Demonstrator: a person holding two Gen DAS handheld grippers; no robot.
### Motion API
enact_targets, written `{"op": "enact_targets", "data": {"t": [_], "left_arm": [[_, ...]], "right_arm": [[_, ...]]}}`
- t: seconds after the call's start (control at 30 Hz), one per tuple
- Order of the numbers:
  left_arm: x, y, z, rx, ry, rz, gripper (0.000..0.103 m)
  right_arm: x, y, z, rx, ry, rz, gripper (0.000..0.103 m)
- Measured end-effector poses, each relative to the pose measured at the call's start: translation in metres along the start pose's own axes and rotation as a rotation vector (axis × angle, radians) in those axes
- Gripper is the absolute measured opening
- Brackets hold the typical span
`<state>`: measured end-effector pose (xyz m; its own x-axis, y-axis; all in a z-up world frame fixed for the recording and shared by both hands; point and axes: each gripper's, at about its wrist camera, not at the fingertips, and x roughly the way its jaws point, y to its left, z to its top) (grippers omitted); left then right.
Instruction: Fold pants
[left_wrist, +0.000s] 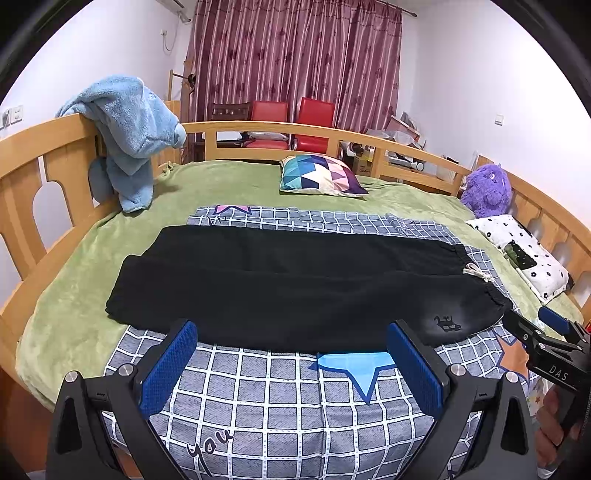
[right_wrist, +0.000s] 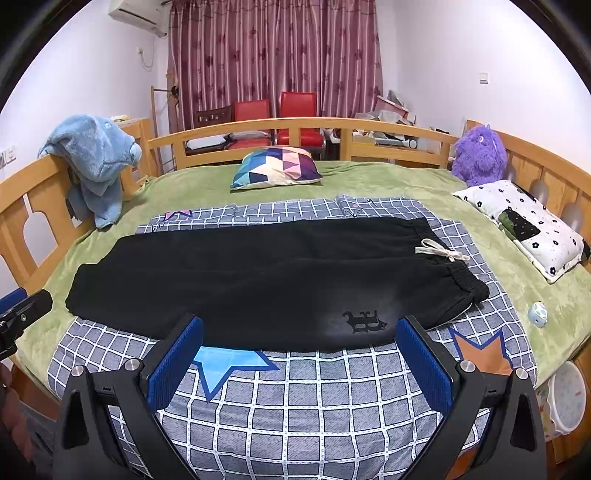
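Black pants (left_wrist: 295, 284) lie flat across a grey checked sheet (left_wrist: 280, 402) on the bed, folded lengthwise leg on leg. The waistband with its white drawstring (left_wrist: 476, 273) is at the right and the cuffs are at the left. They also show in the right wrist view (right_wrist: 266, 280). My left gripper (left_wrist: 291, 332) is open and empty, just short of the pants' near edge. My right gripper (right_wrist: 299, 328) is open and empty, near the same edge beside the small logo (right_wrist: 364, 320). The right gripper also shows at the left wrist view's right edge (left_wrist: 546, 332).
A green blanket (left_wrist: 221, 184) covers the bed inside a wooden rail (left_wrist: 332, 133). A blue plush towel (left_wrist: 129, 136) hangs on the left rail. A patterned cushion (left_wrist: 321, 175), purple plush toy (left_wrist: 485, 190) and white pillow (left_wrist: 524, 251) lie at the far and right sides.
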<state>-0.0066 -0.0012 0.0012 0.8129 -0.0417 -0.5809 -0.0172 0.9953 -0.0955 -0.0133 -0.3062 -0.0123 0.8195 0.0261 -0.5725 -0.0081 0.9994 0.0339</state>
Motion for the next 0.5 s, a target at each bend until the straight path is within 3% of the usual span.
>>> {"op": "enact_targets", "data": {"t": [0.5], "left_arm": [[0.0001,-0.0005,-0.0008,-0.002,-0.002,-0.001,0.103]], "right_arm": [[-0.0009,-0.0007,0.0003,0.0,-0.002,-0.002,0.102]]}}
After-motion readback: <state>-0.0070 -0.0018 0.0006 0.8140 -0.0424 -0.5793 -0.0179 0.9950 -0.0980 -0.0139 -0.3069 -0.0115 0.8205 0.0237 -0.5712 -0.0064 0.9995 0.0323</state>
